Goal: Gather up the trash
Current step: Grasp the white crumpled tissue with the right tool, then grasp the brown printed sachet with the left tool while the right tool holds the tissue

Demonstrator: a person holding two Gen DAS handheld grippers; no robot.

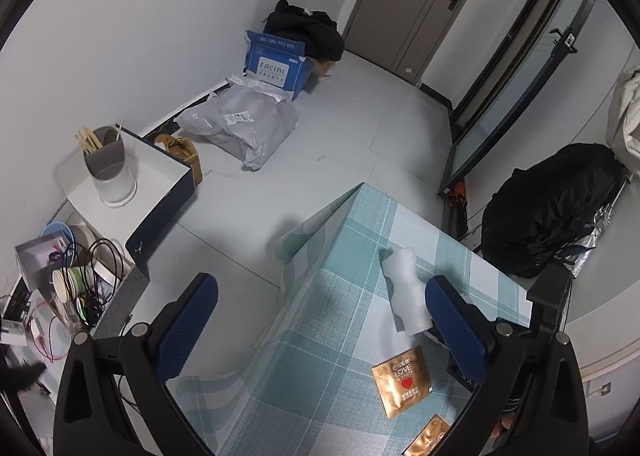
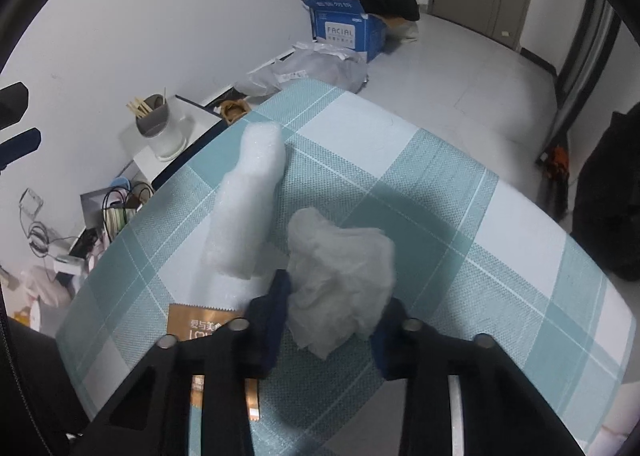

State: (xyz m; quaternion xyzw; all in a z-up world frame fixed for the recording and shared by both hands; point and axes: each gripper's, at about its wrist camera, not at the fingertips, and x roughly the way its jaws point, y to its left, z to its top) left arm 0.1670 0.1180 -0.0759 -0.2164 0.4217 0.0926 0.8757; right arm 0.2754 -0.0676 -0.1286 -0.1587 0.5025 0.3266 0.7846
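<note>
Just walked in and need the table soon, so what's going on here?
Someone is clearing trash off the checked tablecloth with two handheld grippers. The right gripper is shut on a crumpled white tissue. The left gripper hangs open over the table's edge. A white foam wrap and two copper snack packets remain uncollected.

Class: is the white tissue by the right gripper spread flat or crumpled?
Crumpled. The tissue is bunched into a wrinkled wad between the right gripper fingers, above the checked tablecloth.
</note>
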